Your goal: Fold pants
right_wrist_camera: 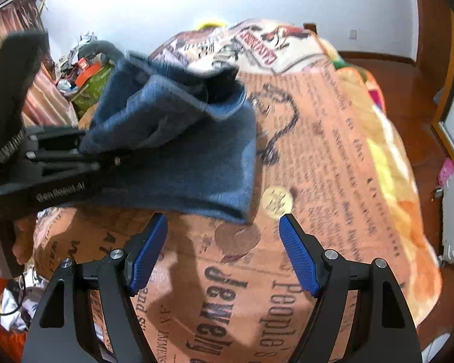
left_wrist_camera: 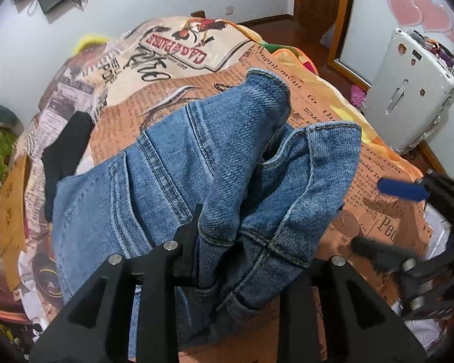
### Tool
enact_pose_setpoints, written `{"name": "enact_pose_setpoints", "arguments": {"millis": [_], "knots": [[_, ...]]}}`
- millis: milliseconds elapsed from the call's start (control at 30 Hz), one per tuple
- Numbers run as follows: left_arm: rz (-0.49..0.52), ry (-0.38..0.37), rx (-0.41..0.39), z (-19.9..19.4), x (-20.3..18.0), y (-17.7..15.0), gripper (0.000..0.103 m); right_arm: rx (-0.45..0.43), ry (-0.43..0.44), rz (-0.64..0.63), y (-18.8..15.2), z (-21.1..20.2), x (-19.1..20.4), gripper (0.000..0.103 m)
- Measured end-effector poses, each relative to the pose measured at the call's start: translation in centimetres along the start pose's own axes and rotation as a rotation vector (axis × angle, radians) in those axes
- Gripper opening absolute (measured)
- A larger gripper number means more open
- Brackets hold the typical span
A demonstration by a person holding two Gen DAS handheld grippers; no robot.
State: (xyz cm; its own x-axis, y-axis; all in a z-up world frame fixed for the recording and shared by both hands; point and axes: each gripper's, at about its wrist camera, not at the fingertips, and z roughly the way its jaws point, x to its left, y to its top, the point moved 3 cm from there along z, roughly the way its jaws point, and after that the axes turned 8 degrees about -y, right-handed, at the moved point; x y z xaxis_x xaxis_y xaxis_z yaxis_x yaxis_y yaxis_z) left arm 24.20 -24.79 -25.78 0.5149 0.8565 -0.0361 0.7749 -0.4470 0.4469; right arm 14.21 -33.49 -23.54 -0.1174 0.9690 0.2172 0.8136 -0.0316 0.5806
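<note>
Blue jeans (left_wrist_camera: 166, 181) lie partly folded on a newspaper-print bedspread (left_wrist_camera: 333, 112). My left gripper (left_wrist_camera: 227, 236) is shut on a bunched hem and seam of the jeans, and denim covers its right finger. From the right wrist, the left gripper (right_wrist_camera: 84, 148) sits at the left, holding the jeans (right_wrist_camera: 172, 139) lifted in a fold above the bed. My right gripper (right_wrist_camera: 222, 224) stands open over the bedspread (right_wrist_camera: 317, 151) just in front of the jeans' near edge, with nothing between its blue pads. The right gripper (left_wrist_camera: 387, 217) also shows at the right edge of the left wrist view.
A black garment (left_wrist_camera: 63, 157) lies on the bed left of the jeans. A white suitcase (left_wrist_camera: 408, 106) stands on the wooden floor to the right. Cluttered boxes and bags (right_wrist_camera: 87, 75) sit beside the bed at the left. A hand (right_wrist_camera: 21, 242) holds the left gripper.
</note>
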Motion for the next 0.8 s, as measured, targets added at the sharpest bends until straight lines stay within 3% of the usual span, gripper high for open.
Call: {"name": "enact_pose_setpoints", "arguments": {"millis": [200,267,400,467,600,700,800], "knots": [[-0.041,-0.068,0.048,2.5,0.6,1.7,0.039,-0.092,-0.028,0.051,2.5,-2.0,-2.2,0.074],[-0.048,-0.122,0.047,2.8,0.5,1.8,0.054,-0.1,-0.025,0.075,3.0,-2.2,-2.6,0.074],[-0.021,-0.134,0.041,2.2,0.0,0.9,0.058,-0.127,-0.015,0.063,4.3,-2.2,-2.2,0.074],[-0.03,-0.149,0.048,1.2,0.0,0.2,0.071,-0.132,-0.024,0.054,4.6,-2.1,-1.9,0.074],[-0.077,-0.225,0.026,-1.3,1.0,-1.0,0.073,-0.143,-0.009,0.059,4.8,-2.2,-1.7,0.074],[-0.13,-0.199,-0.02,-3.5,3.3,-1.1,0.075,-0.138,-0.01,0.055,4.5,-2.3,-1.6,0.074],[-0.191,-0.152,-0.083,-5.2,6.8,-0.5,0.084,-0.116,-0.017,0.042,3.9,-2.2,-1.4,0.074]]}}
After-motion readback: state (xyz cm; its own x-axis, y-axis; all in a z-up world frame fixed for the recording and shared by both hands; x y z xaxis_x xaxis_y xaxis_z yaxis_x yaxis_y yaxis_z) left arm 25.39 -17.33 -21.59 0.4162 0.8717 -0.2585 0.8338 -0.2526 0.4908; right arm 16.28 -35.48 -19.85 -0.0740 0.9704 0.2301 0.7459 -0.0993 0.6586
